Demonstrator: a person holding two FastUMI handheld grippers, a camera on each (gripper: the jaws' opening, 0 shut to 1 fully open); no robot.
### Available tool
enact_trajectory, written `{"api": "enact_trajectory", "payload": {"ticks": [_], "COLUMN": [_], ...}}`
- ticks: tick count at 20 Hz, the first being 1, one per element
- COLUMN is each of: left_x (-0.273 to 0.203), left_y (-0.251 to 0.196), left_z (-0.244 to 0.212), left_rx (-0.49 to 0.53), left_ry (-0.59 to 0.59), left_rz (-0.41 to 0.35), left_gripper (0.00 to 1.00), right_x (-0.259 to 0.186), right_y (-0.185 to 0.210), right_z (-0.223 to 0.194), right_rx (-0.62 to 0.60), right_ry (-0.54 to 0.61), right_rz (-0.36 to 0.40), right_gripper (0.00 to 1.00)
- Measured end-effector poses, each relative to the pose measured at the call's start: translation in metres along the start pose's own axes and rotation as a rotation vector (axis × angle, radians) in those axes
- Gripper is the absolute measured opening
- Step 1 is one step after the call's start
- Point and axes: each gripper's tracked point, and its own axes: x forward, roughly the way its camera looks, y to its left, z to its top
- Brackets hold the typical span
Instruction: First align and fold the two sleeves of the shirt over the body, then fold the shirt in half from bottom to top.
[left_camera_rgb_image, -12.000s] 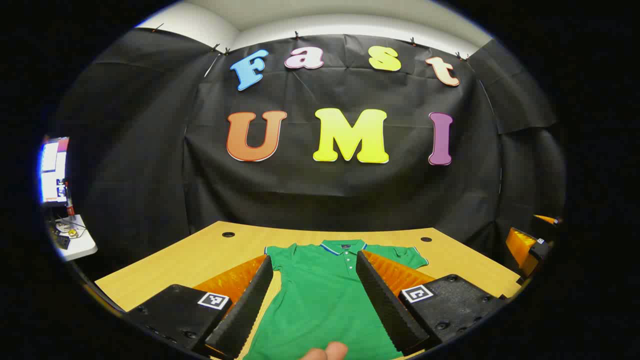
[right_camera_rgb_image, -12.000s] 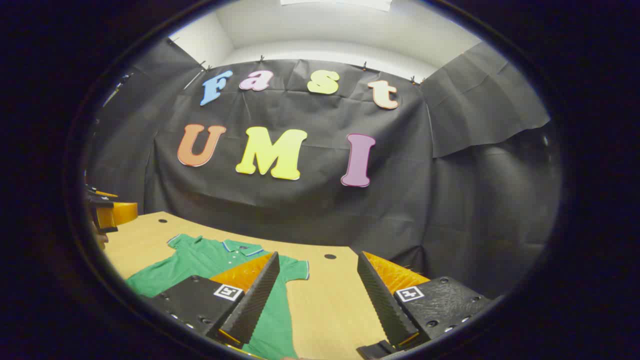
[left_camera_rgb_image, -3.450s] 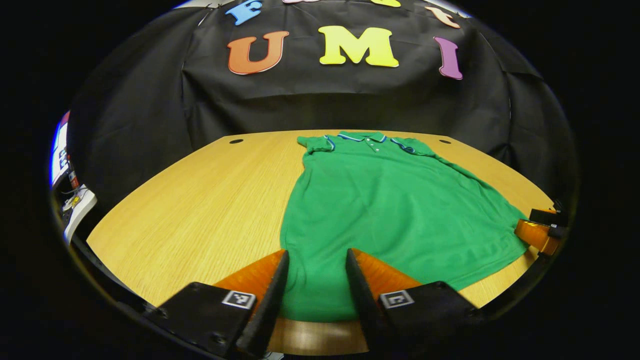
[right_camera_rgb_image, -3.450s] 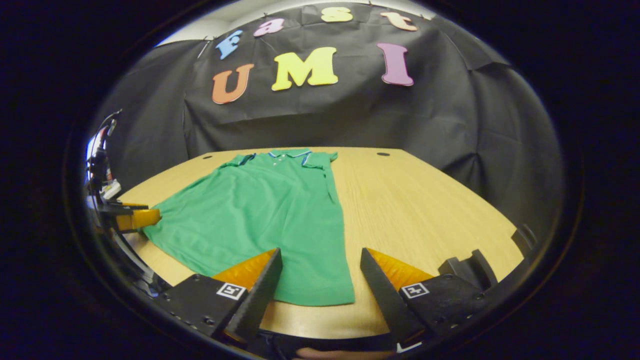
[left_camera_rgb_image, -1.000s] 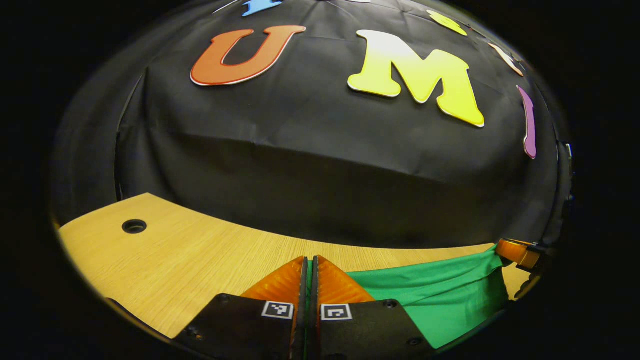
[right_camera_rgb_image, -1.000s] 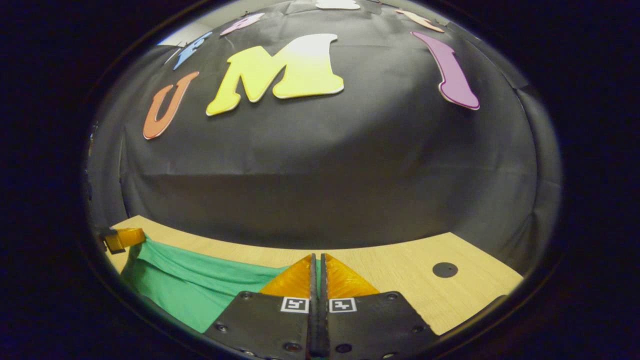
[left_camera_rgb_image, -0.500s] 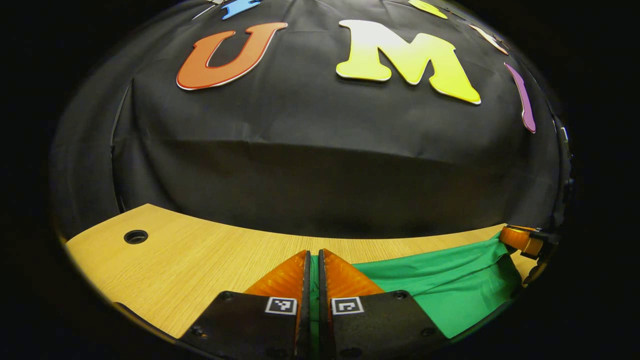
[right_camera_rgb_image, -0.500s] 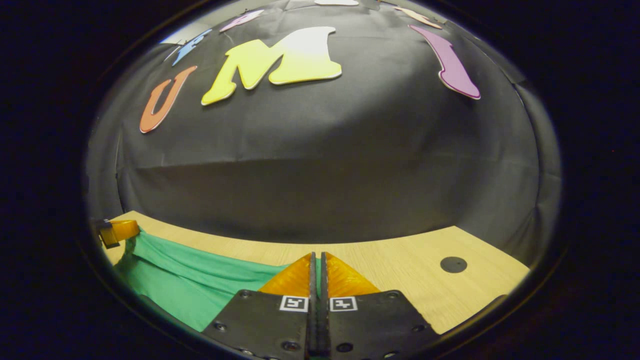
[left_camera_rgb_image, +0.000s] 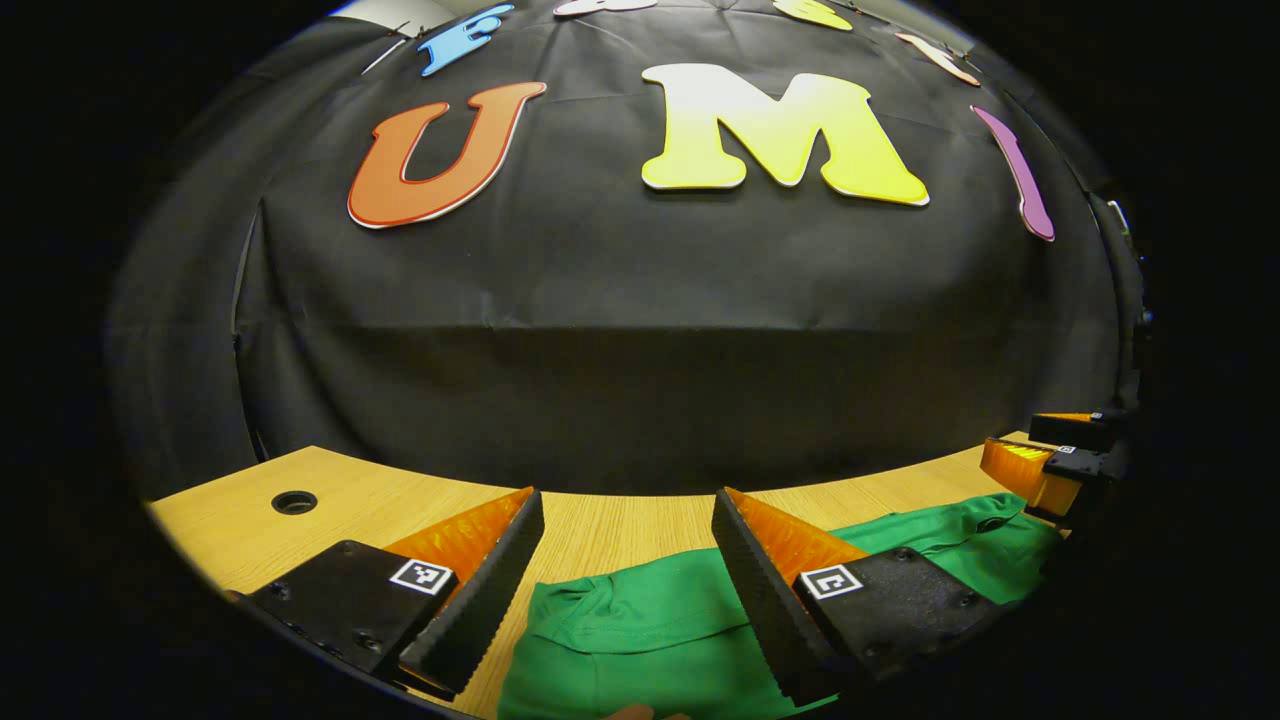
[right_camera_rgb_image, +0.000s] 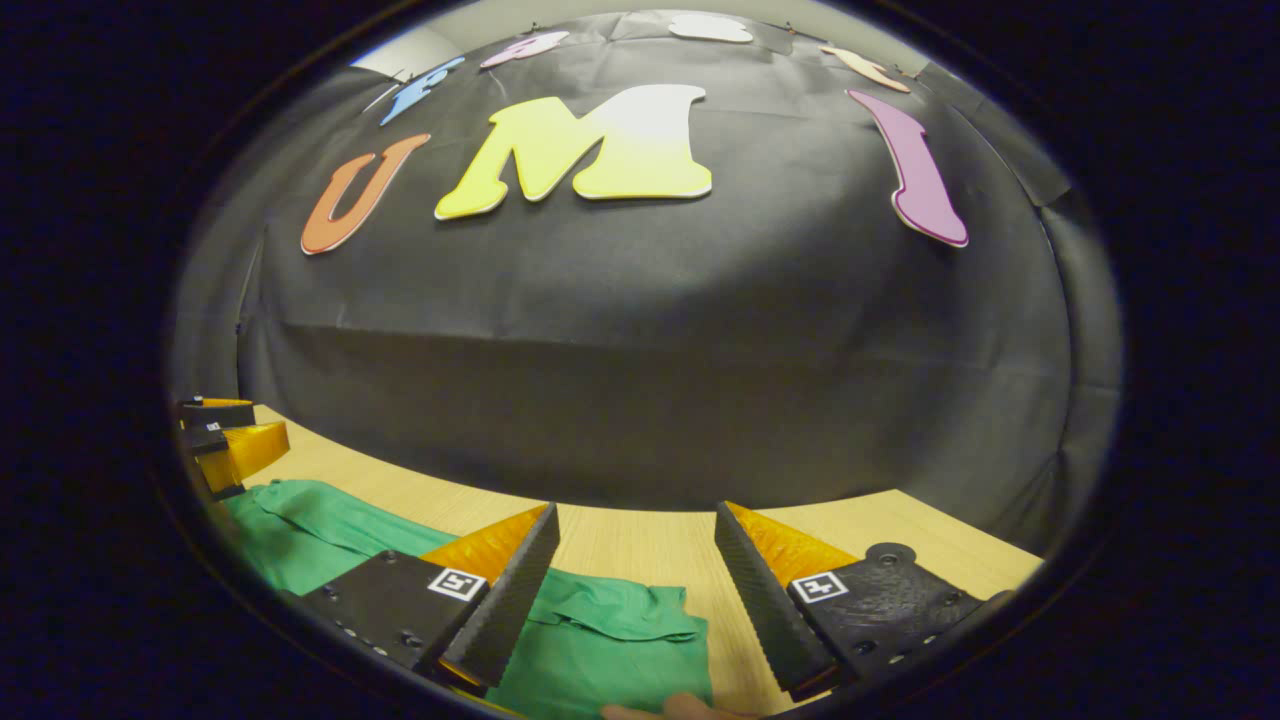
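The green shirt (left_camera_rgb_image: 640, 640) lies doubled over near the far edge of the wooden table (left_camera_rgb_image: 250, 520), its upper layer ending by the wall. Both the left gripper (left_camera_rgb_image: 625, 590) and the right gripper (right_camera_rgb_image: 632, 595) hang above it, spread wide and holding nothing. To finish well, I'd lift straight off without snagging cloth, then check that the edges line up.

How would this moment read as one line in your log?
left gripper: open | right gripper: open | shirt: on table, released
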Motion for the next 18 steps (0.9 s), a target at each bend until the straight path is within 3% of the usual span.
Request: {"api": "enact_trajectory", "payload": {"ticks": [6,9,12,18], "left_x": [0.0,-0.003,-0.012,-0.081], "left_y": [-0.002,-0.004,0.003,0.03], "left_z": [0.0,0.0,0.008,0.011], "left_rx": [0.008,-0.027,-0.059,-0.135], "left_ry": [-0.003,0.004,-0.018,-0.063], "left_rz": [-0.019,-0.037,0.01,0.092], "left_gripper": [1.0,1.0,1.0,1.0], "right_x": [0.0,-0.009,-0.029,-0.103], "right_y": [-0.002,0.012,0.01,-0.025], "right_z": [-0.002,0.0,0.0,0.015], "right_rx": [0.005,0.025,0.058,0.089], "right_ry": [0.005,0.0,0.002,-0.093], "right_rz": [-0.012,0.068,0.081,-0.025], "right_gripper": [0.95,0.95,0.95,0.96]}}
